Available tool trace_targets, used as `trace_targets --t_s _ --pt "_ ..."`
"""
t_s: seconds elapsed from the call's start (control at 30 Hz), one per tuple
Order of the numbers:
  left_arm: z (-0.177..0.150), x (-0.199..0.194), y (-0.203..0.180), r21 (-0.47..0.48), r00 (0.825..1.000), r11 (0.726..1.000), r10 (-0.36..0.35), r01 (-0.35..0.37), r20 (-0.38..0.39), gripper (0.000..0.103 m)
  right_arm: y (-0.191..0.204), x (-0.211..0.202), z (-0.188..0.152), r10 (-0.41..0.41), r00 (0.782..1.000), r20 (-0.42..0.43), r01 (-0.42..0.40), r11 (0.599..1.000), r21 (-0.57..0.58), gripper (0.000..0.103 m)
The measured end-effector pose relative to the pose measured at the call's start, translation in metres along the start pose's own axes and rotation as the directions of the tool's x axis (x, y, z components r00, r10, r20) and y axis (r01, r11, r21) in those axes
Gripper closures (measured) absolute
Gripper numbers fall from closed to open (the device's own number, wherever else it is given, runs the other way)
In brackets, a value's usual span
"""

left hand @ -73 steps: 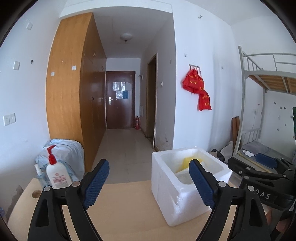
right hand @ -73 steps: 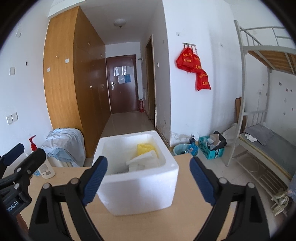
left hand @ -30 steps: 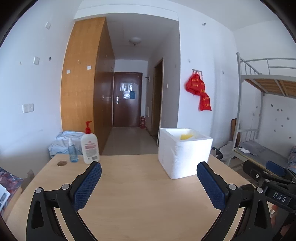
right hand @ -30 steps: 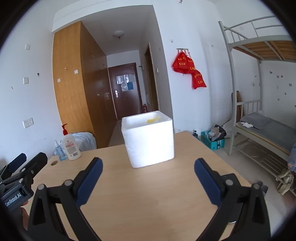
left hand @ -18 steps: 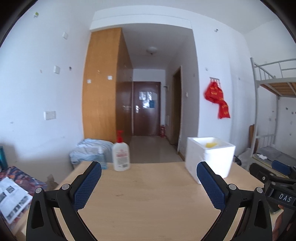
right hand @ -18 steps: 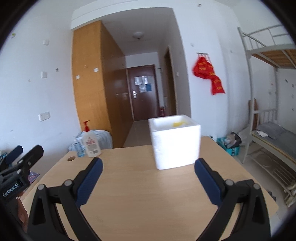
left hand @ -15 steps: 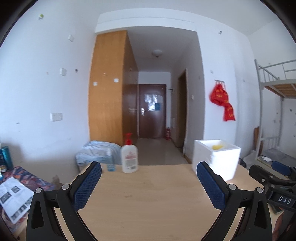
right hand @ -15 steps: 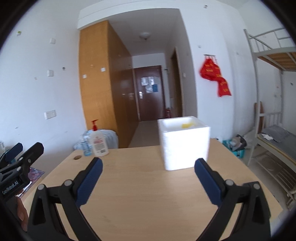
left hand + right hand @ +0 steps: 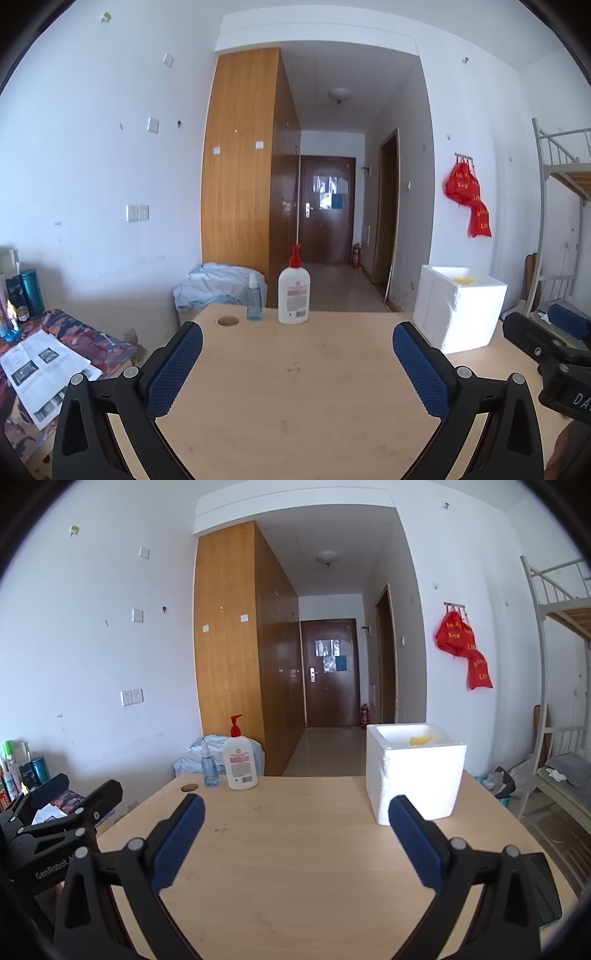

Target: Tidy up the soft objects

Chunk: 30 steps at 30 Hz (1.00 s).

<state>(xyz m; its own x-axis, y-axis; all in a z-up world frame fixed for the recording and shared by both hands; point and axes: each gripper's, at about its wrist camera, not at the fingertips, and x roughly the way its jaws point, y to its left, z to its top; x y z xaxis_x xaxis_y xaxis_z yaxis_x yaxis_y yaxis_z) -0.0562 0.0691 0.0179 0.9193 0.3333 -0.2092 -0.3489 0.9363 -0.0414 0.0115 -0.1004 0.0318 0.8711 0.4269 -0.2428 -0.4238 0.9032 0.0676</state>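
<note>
A white foam box stands at the far right of the wooden table; a yellow soft object shows inside its rim. The box also shows in the right wrist view, with the yellow object inside. My left gripper is open and empty over the near table. My right gripper is open and empty, well short of the box. Each gripper appears at the edge of the other's view.
A white pump bottle and a small clear spray bottle stand at the table's far edge beside a round cable hole. A side surface with papers lies to the left. A bunk bed stands right.
Both grippers have pulled back from the foam box and turned left; the box now sits farther away and the bottles have come into the middle of view. Both stay open.
</note>
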Motion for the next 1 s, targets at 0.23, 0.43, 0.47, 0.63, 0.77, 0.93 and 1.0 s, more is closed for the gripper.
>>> trace_targets --t_s 0.23,0.43,0.47,0.63,0.77,0.93,1.0 --pt "0.0 0.001 -0.002 -0.019 1.0 0.999 -0.026 0.026 -0.014 0.0 0.002 0.0 0.002 -0.005 1.0 -0.002 0.005 1.0 -0.005 0.002" --pt "0.0 0.0 -0.005 -0.028 0.999 0.999 -0.031 0.031 -0.01 0.0 0.002 -0.003 0.0 -0.012 1.0 -0.001 0.012 1.0 -0.004 0.002" --pt "0.001 0.0 -0.007 -0.028 0.999 0.999 -0.036 0.036 -0.011 0.0 0.002 -0.003 0.0 -0.013 1.0 -0.002 0.013 1.0 -0.005 0.002" --pt "0.0 0.0 -0.014 -0.011 0.998 0.998 -0.059 0.059 -0.012 0.0 -0.001 -0.003 -0.002 -0.022 1.0 -0.006 0.022 1.0 0.001 0.002" --pt "0.0 0.0 -0.016 -0.004 0.998 0.998 -0.061 0.061 -0.011 0.0 -0.004 -0.004 -0.001 -0.028 1.0 -0.007 0.028 1.0 0.004 0.002" --pt "0.001 0.0 -0.016 -0.009 0.998 0.998 -0.055 0.055 -0.009 0.0 -0.006 -0.004 -0.001 -0.034 0.999 -0.004 0.034 0.999 0.007 0.002" --pt "0.002 0.0 -0.017 -0.012 0.999 0.998 -0.054 0.054 -0.009 0.0 -0.006 -0.004 -0.001 -0.033 0.999 -0.008 0.033 0.999 0.008 0.002"
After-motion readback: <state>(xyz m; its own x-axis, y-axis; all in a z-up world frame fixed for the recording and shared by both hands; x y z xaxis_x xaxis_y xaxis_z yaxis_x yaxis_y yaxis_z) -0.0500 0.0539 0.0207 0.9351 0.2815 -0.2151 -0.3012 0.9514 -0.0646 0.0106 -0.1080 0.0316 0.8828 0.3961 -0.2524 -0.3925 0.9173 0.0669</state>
